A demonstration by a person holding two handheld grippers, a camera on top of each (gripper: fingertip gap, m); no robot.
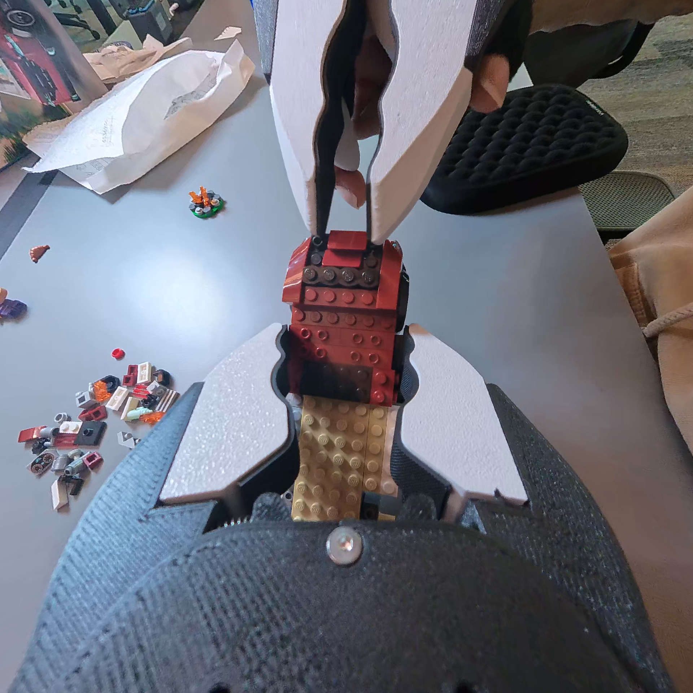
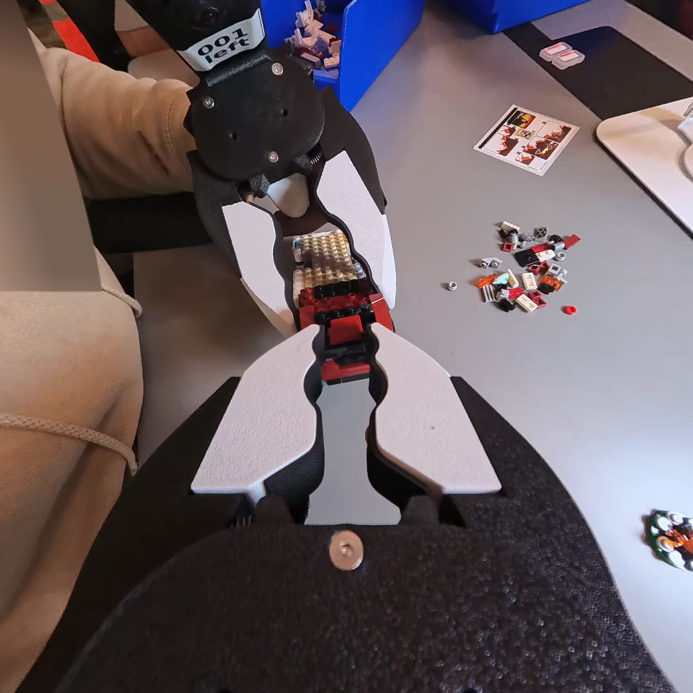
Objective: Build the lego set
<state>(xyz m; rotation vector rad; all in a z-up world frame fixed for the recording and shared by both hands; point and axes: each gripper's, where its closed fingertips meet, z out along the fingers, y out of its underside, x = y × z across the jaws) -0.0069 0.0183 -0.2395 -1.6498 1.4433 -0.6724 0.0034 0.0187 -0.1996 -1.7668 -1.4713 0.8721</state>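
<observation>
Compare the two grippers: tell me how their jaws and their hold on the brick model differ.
The left gripper has its jaws wide, clamping the brick model across its dark red body; the right gripper has its jaws narrow, closed at the model's front end around a small red sloped tile. The left covers the tan plate; the right meets it only at its fingertips. Both have white fingers on black bodies.
</observation>
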